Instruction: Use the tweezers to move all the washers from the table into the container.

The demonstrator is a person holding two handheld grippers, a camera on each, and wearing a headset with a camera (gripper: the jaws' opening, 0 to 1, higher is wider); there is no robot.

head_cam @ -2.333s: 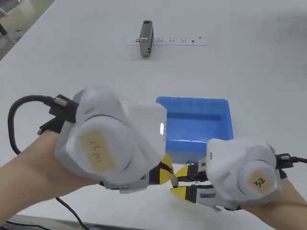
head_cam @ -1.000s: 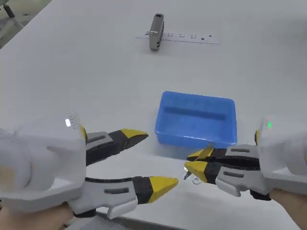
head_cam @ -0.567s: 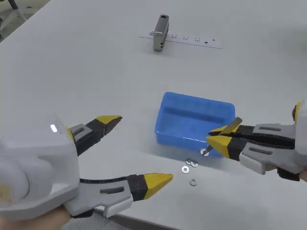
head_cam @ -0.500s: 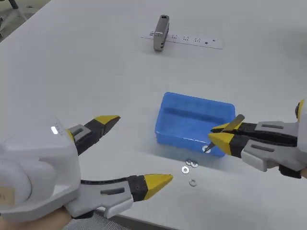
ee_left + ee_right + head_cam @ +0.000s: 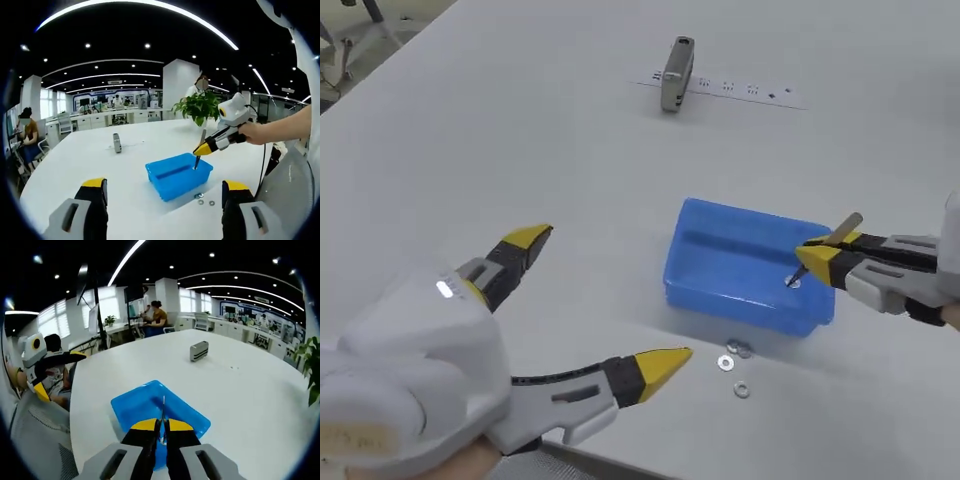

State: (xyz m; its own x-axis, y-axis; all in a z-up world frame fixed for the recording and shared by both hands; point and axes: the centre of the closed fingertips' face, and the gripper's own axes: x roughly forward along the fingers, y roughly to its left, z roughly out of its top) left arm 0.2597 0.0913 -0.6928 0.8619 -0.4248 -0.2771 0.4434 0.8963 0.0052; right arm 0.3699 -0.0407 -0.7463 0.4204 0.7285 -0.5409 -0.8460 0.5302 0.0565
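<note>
White table (image 5: 520,150) carries the blue container (image 5: 740,260); my left gripper (image 5: 602,297) hangs spread wide at its 8 o'clock. My right gripper (image 5: 817,256) is clenched on the tweezers (image 5: 846,224), whose tip holds one washer (image 5: 793,283) over the container's 3 o'clock side. Three washers (image 5: 725,362) lie on the table just off its 6 o'clock edge.

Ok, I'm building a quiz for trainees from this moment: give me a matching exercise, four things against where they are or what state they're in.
Things:
1 left gripper
2 right gripper
3 loose washers
4 power strip

Places or states:
A on the table, by the blue container's near wall
B jaws wide open, holding nothing
C at the table's far side, beyond the container
D shut on the tweezers, above the container

Pairs: 1-B, 2-D, 3-A, 4-C.
</note>
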